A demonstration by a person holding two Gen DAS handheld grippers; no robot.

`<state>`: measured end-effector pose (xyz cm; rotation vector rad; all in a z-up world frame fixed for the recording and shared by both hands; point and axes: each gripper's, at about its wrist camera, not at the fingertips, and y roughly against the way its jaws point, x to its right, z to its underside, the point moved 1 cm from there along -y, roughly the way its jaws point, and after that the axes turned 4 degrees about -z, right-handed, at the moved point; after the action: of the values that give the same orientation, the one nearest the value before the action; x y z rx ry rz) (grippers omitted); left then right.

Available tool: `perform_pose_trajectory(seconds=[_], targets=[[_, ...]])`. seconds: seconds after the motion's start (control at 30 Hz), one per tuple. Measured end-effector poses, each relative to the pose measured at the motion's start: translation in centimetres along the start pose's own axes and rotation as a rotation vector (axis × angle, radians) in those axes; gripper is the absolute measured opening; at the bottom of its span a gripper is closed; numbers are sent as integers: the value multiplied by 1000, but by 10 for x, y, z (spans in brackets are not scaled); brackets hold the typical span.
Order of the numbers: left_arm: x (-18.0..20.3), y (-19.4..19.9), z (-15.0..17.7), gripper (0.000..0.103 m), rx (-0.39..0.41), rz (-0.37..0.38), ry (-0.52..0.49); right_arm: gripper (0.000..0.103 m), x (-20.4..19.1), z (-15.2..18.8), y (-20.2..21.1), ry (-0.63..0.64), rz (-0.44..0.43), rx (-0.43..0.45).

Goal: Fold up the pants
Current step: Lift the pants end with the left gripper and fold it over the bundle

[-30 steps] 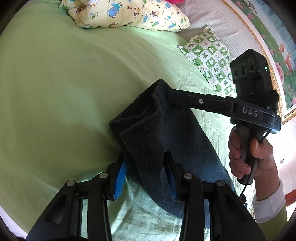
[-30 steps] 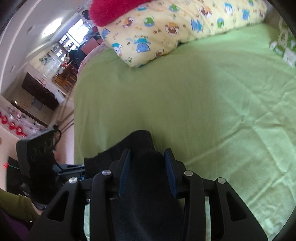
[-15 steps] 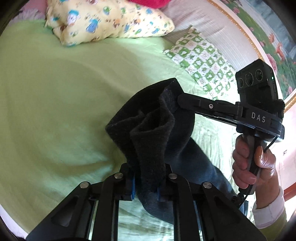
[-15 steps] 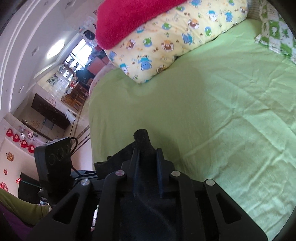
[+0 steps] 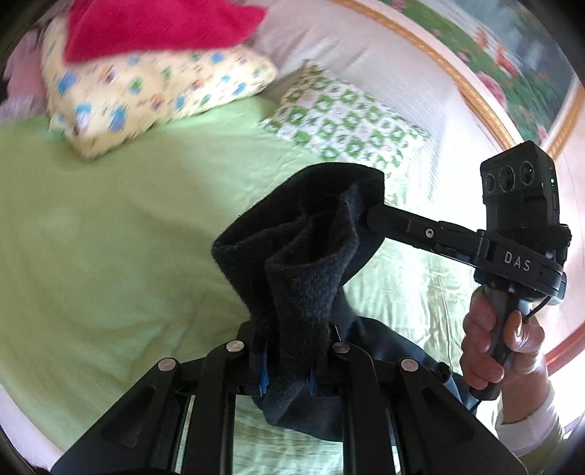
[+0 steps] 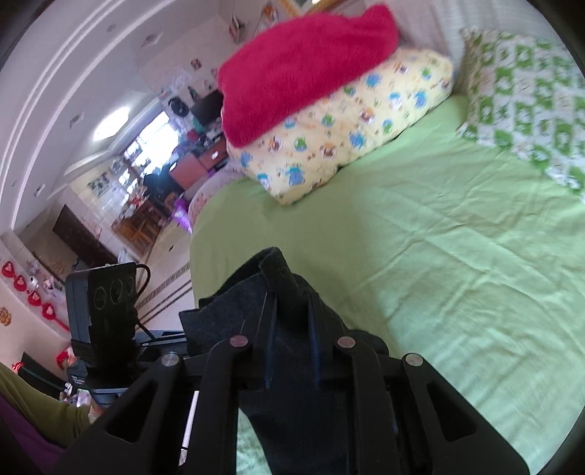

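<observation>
The dark fleece pants hang lifted above the green bed sheet. My left gripper is shut on one bunched end of the pants. My right gripper is shut on the pants as well. In the left wrist view the right gripper reaches in from the right with its tips buried in the cloth, held by a hand. The rest of the pants trails down toward the near edge of the bed.
A yellow cartoon pillow with a red blanket on it lies at the head of the bed. A green checked pillow lies beside it. The bed edge and the room floor show at the left in the right wrist view.
Both grippers closed from open onto the pants, then lifted them off the sheet and toward the pillows.
</observation>
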<state>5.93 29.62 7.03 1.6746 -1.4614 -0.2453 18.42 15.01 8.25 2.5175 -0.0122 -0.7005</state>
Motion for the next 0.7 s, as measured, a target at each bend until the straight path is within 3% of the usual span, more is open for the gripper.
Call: perform_pose_trajectory(seconds=[0.33, 0.7], targets=[[83, 11, 19, 14, -16, 75, -179, 16, 2, 46, 94, -73, 58, 180], [141, 9, 48, 14, -67, 132, -306, 17, 16, 104, 148, -188, 102, 281]])
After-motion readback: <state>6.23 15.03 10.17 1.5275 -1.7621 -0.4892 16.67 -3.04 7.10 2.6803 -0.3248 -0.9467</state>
